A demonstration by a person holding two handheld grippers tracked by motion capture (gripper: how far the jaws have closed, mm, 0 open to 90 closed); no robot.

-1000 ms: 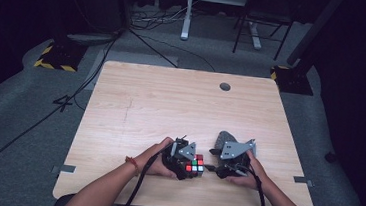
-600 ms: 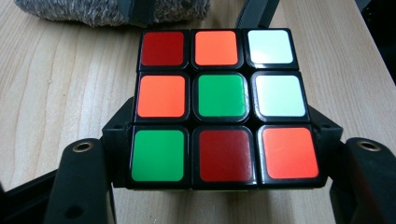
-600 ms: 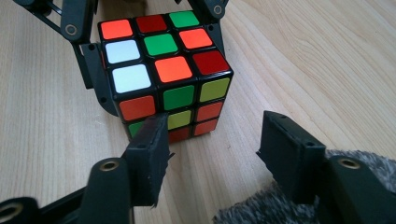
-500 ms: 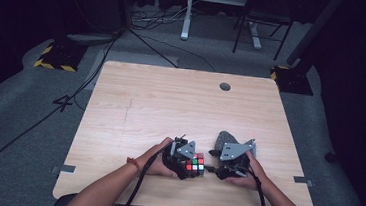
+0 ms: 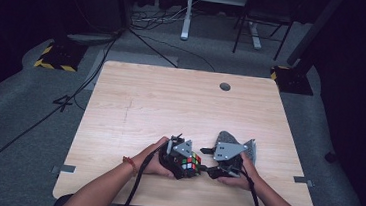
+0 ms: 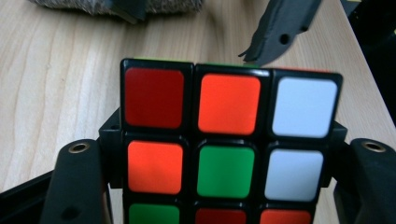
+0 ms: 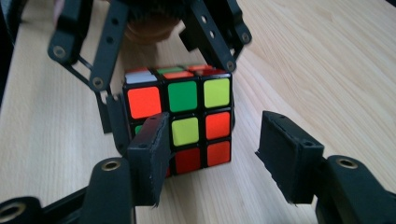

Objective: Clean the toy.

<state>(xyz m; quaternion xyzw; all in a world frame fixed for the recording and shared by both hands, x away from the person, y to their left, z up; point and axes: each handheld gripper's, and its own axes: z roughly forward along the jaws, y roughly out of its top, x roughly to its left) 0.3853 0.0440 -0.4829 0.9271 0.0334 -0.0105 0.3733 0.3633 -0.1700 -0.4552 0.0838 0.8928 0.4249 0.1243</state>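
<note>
The left hand-held gripper (image 5: pixel 182 159) stays clamped on the multicoloured, scrambled puzzle cube (image 5: pixel 189 163) near the light wooden table's (image 5: pixel 171 102) front edge. Little has shifted; the right hand-held gripper (image 7: pixel 212 158), jaws apart, hovers beside it, apparently ready to grip a layer.

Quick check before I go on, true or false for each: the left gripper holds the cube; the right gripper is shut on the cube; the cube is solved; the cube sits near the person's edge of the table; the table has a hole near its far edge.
1. The left gripper holds the cube. True: its jaws press both sides.
2. The right gripper is shut on the cube. False: its jaws stand apart, open, just short of it.
3. The cube is solved. False: colours are mixed on each visible face.
4. The cube sits near the person's edge of the table. True.
5. The table has a hole near its far edge. True.
</note>
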